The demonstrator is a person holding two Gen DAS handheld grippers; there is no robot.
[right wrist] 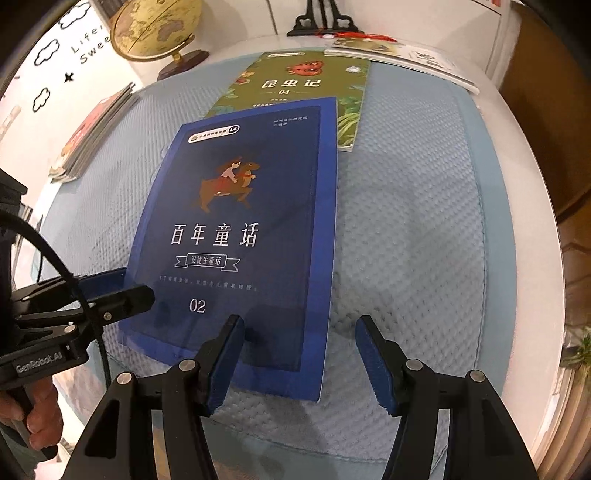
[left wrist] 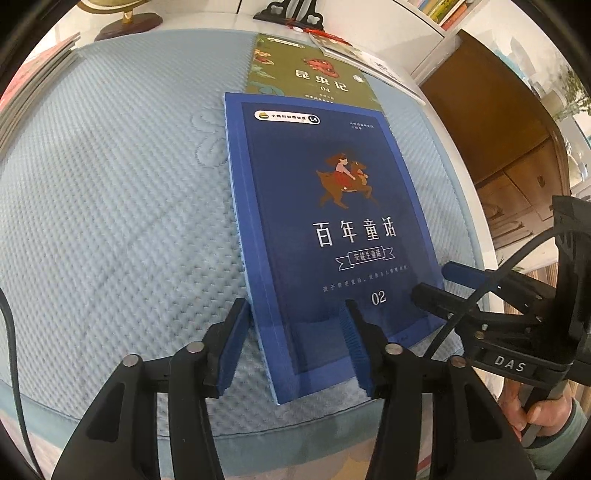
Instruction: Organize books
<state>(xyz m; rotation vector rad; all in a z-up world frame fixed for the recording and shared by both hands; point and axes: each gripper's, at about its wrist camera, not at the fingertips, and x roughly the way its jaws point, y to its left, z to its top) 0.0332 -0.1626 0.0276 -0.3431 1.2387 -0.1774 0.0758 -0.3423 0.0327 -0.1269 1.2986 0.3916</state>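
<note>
A dark blue book (left wrist: 332,221) (right wrist: 251,221) with a deer rider on its cover lies flat on a light blue quilted mat (left wrist: 110,221) (right wrist: 406,221). Its far end overlaps a green book (left wrist: 306,74) (right wrist: 295,81). My left gripper (left wrist: 295,343) (right wrist: 138,286) is open and straddles the blue book's near left edge, one finger over the mat and one over the cover. My right gripper (right wrist: 301,354) (left wrist: 434,280) is open too, astride the near right edge. Neither gripper's pads clamp the book.
A stack of thin books (left wrist: 33,92) (right wrist: 96,129) lies at the mat's left edge. A white booklet (left wrist: 369,59) (right wrist: 406,59), a globe (right wrist: 155,29) and a black stand (right wrist: 325,18) sit at the back. The white table rim (right wrist: 524,184) curves along the right, beside a brown cabinet (left wrist: 498,129).
</note>
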